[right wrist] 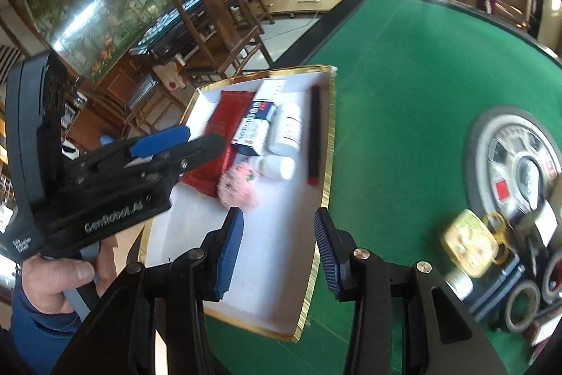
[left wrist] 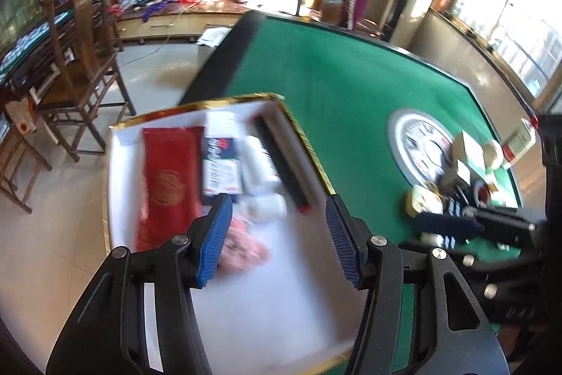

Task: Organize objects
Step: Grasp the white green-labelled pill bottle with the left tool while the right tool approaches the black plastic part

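Our left gripper (left wrist: 279, 234) and right gripper (right wrist: 277, 252) hover released, nothing between the pads. Below sits the gold-rimmed box (right wrist: 316, 269) (red packet (left wrist: 165, 185), white bottles (right wrist: 286, 129), black pen (right wrist: 314, 136) inside) on the green table (left wrist: 333, 76).

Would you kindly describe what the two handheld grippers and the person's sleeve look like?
Both grippers are matte black plastic with silver round pivot bolts and two ribbed blue rubber finger pads. The left gripper, seen from the right wrist camera, has a boxy black body with white "GenRobot.AI" lettering and a grey-blue handle. The right gripper shows the same black linkage arms. The hand on the handle comes out of a dark blue sleeve.
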